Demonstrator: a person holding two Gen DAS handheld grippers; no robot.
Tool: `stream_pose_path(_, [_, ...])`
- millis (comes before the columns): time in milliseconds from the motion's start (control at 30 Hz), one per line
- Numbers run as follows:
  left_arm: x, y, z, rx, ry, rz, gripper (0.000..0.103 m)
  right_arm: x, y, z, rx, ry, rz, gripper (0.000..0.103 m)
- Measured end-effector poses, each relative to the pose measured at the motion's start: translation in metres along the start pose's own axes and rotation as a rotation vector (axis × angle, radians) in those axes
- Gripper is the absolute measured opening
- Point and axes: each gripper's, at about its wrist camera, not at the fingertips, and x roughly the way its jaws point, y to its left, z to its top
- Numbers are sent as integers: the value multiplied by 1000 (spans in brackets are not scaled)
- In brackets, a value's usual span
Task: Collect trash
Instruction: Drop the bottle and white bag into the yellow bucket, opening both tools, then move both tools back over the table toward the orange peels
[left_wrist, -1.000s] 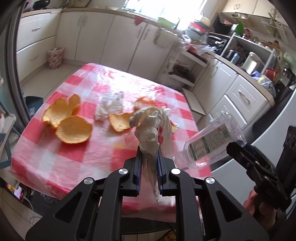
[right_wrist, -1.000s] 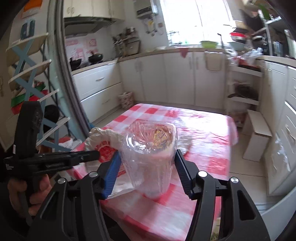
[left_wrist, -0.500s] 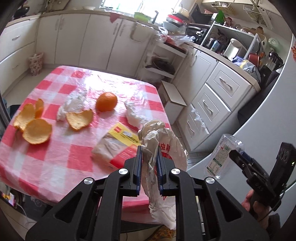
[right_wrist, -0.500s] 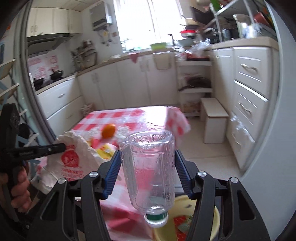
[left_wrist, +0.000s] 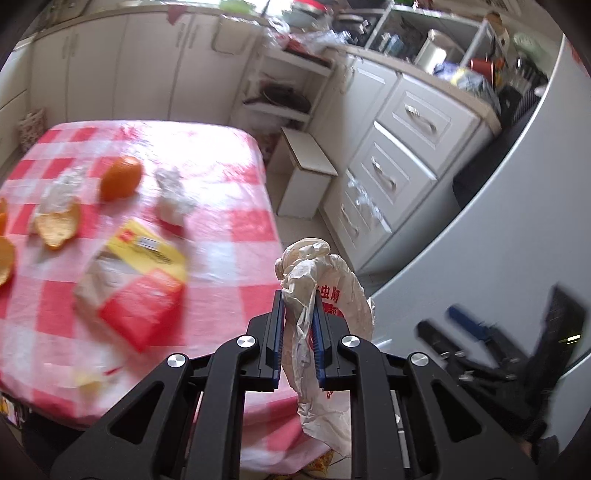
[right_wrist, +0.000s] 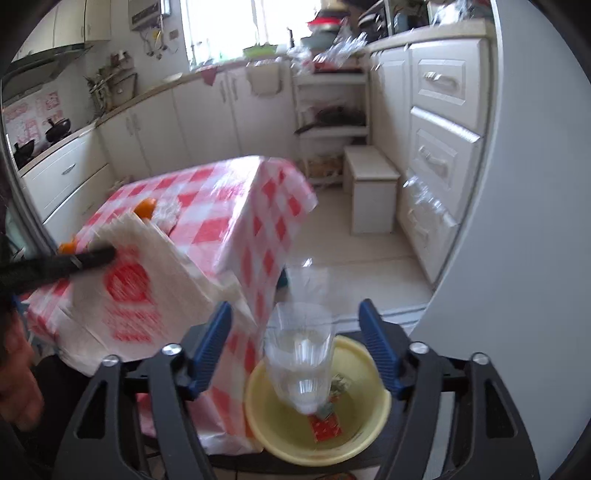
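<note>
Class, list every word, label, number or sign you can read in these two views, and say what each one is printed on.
"虫" plus a second, partly creased red character: on the white plastic bag pinched in the left tool.
Red emblem and red lines of print on that bag: too blurred to read in the right wrist view.
Yellow and red packet on the table: label print and barcode too blurred to read.
Red wrapper in the yellow basin: unreadable.

Bright daylight from the window (right_wrist: 236, 26) behind the counter blows out its panes and glares off the checked tablecloth (left_wrist: 229, 229), while motion blur smears the falling clear bottle (right_wrist: 299, 354) and fisheye bends the edges.
</note>
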Motion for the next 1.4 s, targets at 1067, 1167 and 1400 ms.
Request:
stream_pose_path(1067, [-44,37,-26,-43,34,63,55,-49,87,29,-228,-106,-94,94])
stream_pose_path(1167, [-45,42,-27,-50,37,69,56,-48,92,28,-247,-102,-97,94])
stream_pose_path(1400, [-45,49,-30,-60,40,80,57,-46,101,27,-273,-99,-99,94])
